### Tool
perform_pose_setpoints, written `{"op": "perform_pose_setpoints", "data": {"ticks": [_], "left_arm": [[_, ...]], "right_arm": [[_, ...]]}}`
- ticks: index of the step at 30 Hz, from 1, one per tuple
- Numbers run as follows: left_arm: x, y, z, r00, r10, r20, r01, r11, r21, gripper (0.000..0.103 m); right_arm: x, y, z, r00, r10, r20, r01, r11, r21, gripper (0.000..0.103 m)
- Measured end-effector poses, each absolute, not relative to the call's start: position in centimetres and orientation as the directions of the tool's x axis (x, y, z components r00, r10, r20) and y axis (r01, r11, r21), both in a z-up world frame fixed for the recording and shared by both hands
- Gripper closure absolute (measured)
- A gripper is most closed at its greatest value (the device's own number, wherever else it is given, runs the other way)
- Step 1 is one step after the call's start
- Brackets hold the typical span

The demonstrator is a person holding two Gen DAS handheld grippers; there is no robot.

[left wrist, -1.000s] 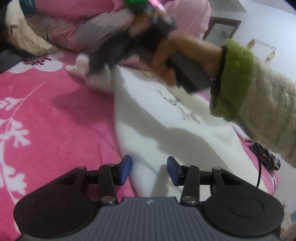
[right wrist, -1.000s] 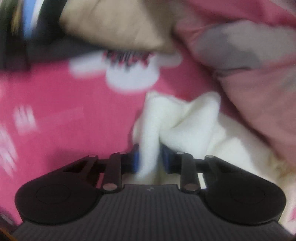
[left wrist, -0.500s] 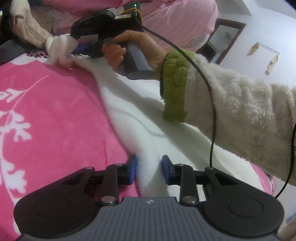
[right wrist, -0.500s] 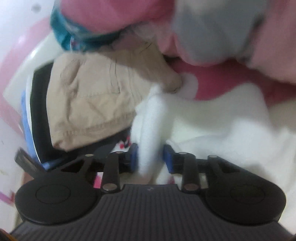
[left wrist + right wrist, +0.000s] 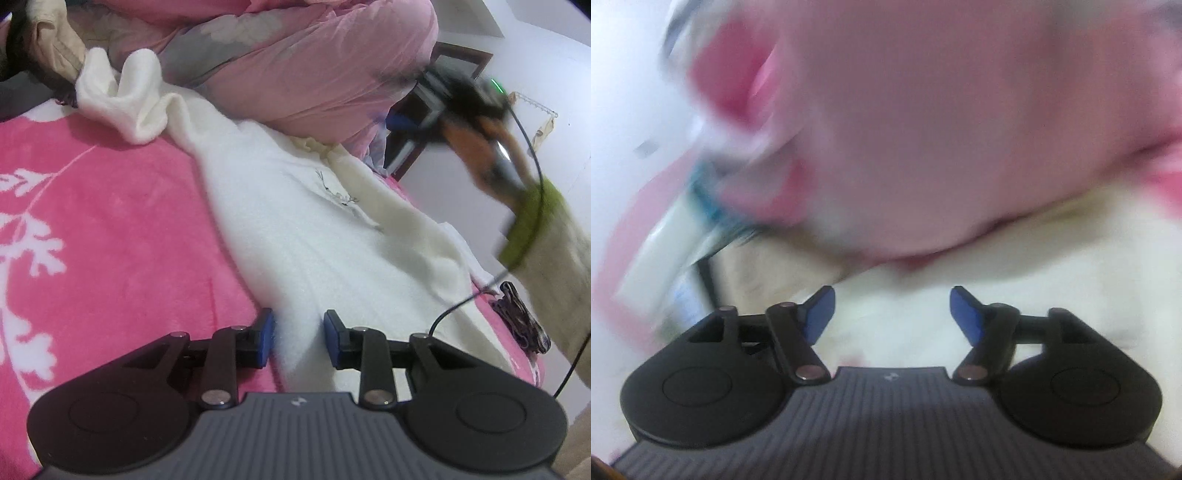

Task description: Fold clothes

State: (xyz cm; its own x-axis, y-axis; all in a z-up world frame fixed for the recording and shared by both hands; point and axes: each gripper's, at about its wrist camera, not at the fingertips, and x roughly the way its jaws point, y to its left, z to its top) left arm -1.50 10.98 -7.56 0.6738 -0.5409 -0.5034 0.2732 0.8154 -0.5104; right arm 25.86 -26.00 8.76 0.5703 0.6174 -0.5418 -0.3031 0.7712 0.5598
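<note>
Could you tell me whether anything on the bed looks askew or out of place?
The white garment is not flat: its far sleeve end lies bunched and curled against the beige clothing. Otherwise nothing stands out.

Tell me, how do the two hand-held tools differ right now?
The left tool has its blue pads close together with the white garment bunched between them; the right tool has nothing between its pads and is opening wide. The left view is sharp, the right view blurred. Both have matching black bodies.
</note>
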Motion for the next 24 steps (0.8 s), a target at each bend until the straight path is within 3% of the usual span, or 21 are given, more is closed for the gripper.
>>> {"op": "perform_pose_setpoints", "data": {"ticks": [5, 9, 13, 14, 15, 17, 18, 24], "left_arm": [[-1.6, 10.6, -7.4, 0.675, -0.538, -0.504, 0.28, 0.82, -0.499, 0.073], [-1.5, 10.3, -7.5, 0.677, -0.539, -0.5, 0.291, 0.821, -0.491, 0.073], [-1.4, 10.4, -7.8, 0.678, -0.548, -0.491, 0.295, 0.814, -0.501, 0.072], [-1.4, 10.4, -7.8, 0.678, -0.549, -0.488, 0.296, 0.812, -0.503, 0.072], [-1.4, 10.4, -7.9, 0.679, -0.55, -0.486, 0.296, 0.811, -0.504, 0.072], [-1.5, 10.3, -7.8, 0.683, -0.544, -0.486, 0.299, 0.817, -0.494, 0.072], [-1.6, 10.2, -7.8, 0.686, -0.541, -0.488, 0.302, 0.821, -0.485, 0.073], [-2.0, 9.8, -7.8, 0.695, -0.526, -0.49, 0.321, 0.837, -0.444, 0.073]], "right_arm": [[25.1, -37.3, 3.9, 0.652, 0.217, -0.726, 0.086, 0.931, 0.355, 0.027], [27.9, -42.1, -0.8, 0.613, 0.185, -0.768, 0.231, 0.888, 0.398, 0.025], [30.0, -40.7, -3.7, 0.61, 0.207, -0.765, 0.226, 0.88, 0.418, 0.021], [30.2, -40.1, -3.6, 0.615, 0.214, -0.759, 0.194, 0.892, 0.408, 0.04], [30.3, -39.5, -3.3, 0.619, 0.221, -0.754, 0.158, 0.905, 0.395, 0.068], [30.7, -38.6, -2.6, 0.626, 0.226, -0.746, 0.113, 0.921, 0.373, 0.085], [30.9, -38.6, -1.8, 0.653, 0.222, -0.724, 0.099, 0.923, 0.372, 0.089], [32.8, -41.4, 2.4, 0.845, 0.168, -0.508, 0.104, 0.88, 0.463, 0.09]]}}
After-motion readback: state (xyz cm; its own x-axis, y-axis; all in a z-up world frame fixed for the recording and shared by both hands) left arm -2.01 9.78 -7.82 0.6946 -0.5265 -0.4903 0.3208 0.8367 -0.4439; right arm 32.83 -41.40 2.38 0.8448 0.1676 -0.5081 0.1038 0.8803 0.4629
